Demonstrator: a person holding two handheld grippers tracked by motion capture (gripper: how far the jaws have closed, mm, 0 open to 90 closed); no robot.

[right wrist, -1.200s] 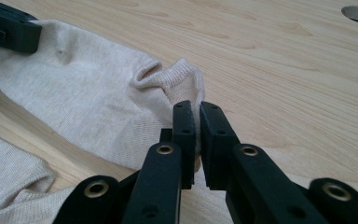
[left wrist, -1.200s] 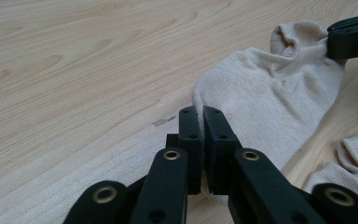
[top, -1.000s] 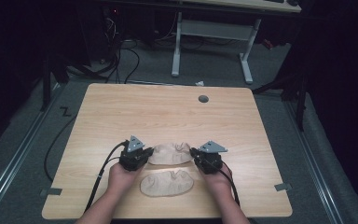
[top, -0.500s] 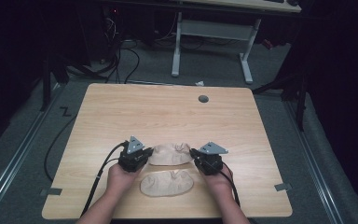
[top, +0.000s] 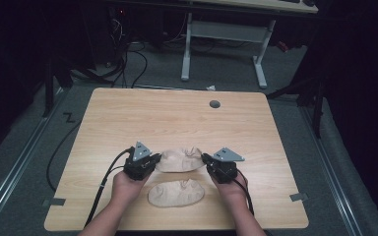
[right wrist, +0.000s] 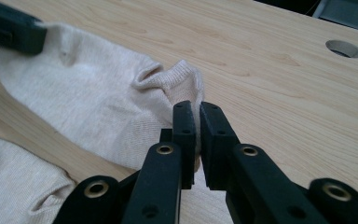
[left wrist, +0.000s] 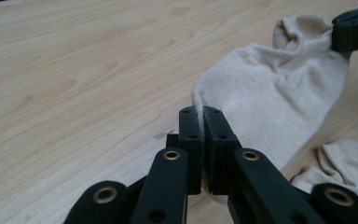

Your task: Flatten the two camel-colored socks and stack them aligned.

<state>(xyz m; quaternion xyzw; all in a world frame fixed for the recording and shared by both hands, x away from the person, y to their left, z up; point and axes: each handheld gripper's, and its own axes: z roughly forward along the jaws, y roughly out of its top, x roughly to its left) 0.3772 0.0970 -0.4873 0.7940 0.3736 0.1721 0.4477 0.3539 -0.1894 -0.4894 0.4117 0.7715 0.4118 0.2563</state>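
- While the farther sock (top: 178,160) lay flat on the counter (top: 177,118), it was held at both ends, its long axis running straight across from one gripper to the other.
- At its left end, the left gripper (top: 153,163) was clamped on the fabric; in the left gripper view the jaws (left wrist: 199,122) were seen nearly together, with a fold of sock edge pinched between them.
- At its right end, the right gripper (top: 205,160) was closed on the cuff; in the right gripper view a ridge of ribbed cloth was caught between the jaws (right wrist: 196,119).
- A second sock (top: 175,192) lay just nearer the person, parallel to the first, close beside it and ungripped.
- Neither hand was nearer than the other, since each already had its end; the coming move was judged to turn on that shared axis, so that a lift or shift toward the near sock would need both ends carried together and level.
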